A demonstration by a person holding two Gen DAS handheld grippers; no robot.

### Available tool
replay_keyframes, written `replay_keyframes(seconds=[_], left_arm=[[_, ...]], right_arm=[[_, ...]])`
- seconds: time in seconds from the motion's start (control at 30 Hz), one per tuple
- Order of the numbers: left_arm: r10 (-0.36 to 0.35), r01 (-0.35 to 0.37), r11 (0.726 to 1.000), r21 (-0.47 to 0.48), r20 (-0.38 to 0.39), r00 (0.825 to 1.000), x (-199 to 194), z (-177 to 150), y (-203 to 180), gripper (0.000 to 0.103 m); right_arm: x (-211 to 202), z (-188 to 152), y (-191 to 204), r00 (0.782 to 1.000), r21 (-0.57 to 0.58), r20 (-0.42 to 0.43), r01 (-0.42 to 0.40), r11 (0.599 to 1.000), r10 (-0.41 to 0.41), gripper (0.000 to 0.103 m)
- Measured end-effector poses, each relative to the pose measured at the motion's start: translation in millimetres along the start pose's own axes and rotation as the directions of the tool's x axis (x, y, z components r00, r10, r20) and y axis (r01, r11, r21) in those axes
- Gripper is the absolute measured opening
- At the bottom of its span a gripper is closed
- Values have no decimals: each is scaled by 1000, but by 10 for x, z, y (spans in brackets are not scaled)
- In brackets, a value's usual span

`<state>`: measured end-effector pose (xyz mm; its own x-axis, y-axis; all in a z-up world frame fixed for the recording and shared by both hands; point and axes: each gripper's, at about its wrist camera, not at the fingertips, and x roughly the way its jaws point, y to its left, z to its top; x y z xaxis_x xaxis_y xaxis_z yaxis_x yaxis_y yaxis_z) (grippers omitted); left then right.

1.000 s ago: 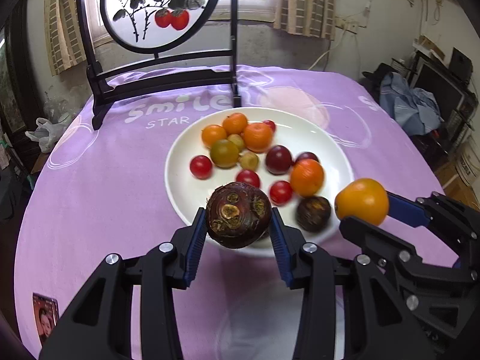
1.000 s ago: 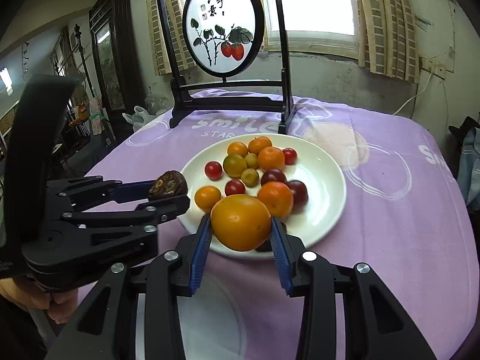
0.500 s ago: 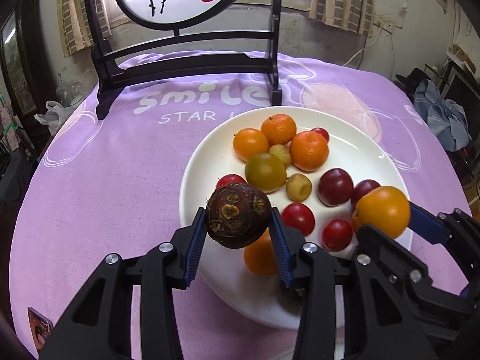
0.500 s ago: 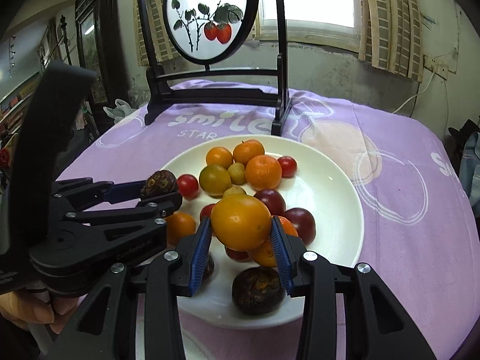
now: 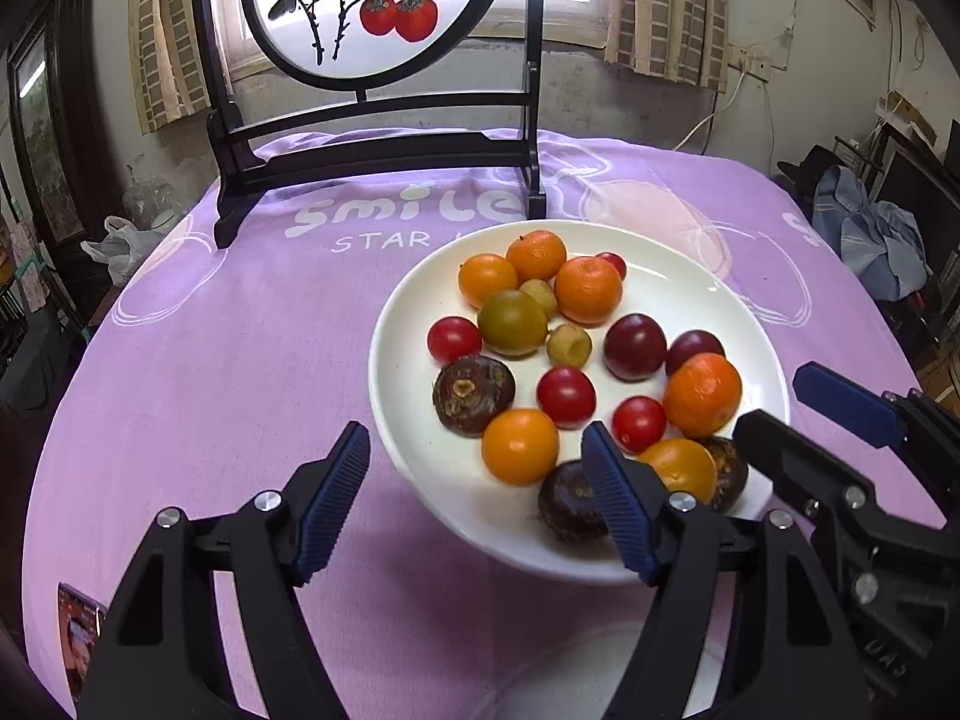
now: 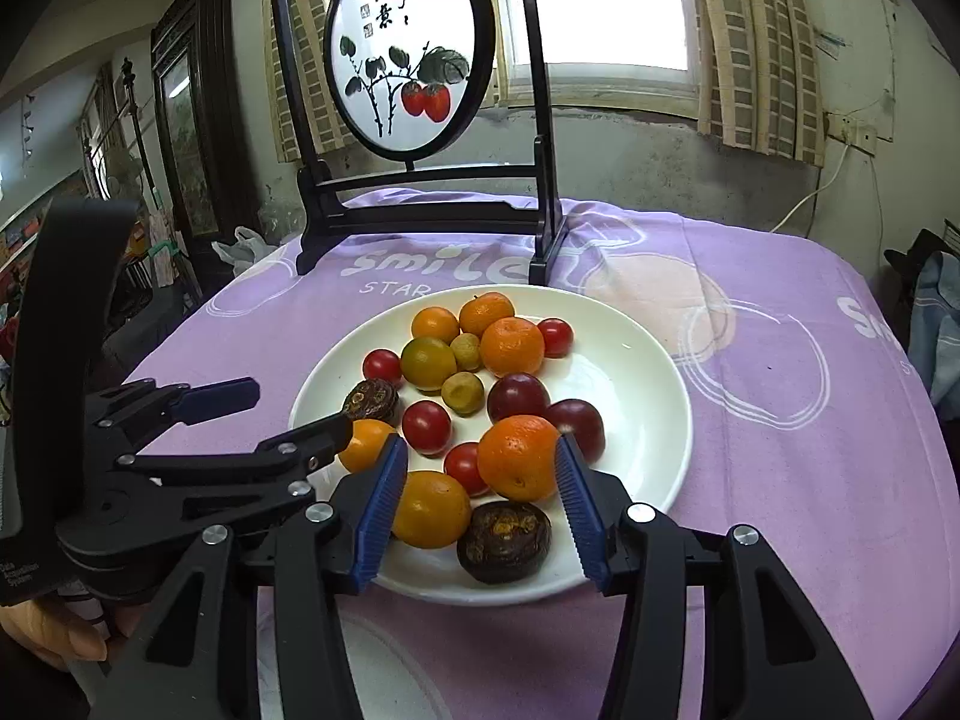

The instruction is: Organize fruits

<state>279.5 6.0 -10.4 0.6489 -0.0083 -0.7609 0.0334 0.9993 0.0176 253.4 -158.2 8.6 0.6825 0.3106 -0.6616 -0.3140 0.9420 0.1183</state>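
Releasing: both the left gripper (image 5: 474,498) and right gripper (image 6: 477,504) are spreading, empty; brown fruit (image 5: 473,394) is lying at nine o'clock, yellow-orange fruit (image 6: 431,509) at six, on the plate (image 6: 648,420).

The purple tablecloth (image 5: 240,360) has big white letters that say "smile", and under them smaller ones, "STAR"; the plate's rim hides the rest; in the left wrist view the words sit at 11 o'clock from the white plate (image 5: 408,396); the round painted screen (image 6: 408,60) has black Chinese writing near its top, too small to read; the left gripper (image 6: 288,414) has tiny white words on its body, starting "Data".
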Motion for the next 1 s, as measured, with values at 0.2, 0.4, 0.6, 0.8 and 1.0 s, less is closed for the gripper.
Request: replay_keyframes(seconds=[0.2, 0.4, 0.6, 0.8, 1.0], left_arm=[[-10, 10, 1000, 5, 21, 1000, -255, -158, -19, 72], [-21, 21, 1000, -7, 51, 998, -578, -410, -70, 86], [-37, 38, 999, -29, 40, 999, -794, -723, -79, 91], [-25, 26, 999, -28, 26, 999, -920, -965, -82, 92], [-18, 19, 1000, -14, 9, 1000, -932, -1132, -105, 95]], right_arm=[[-260, -169, -94, 1000, 40, 13, -7, 999, 7, 56], [-529, -533, -41, 1000, 46, -15, 10, 999, -9, 62], [-722, -796, 52, 999, 55, -35, 32, 998, -30, 70], [-861, -939, 100, 998, 36, -16, 69, 997, -68, 78], [-849, -1032, 50, 997, 52, -25, 68, 996, -67, 78]])
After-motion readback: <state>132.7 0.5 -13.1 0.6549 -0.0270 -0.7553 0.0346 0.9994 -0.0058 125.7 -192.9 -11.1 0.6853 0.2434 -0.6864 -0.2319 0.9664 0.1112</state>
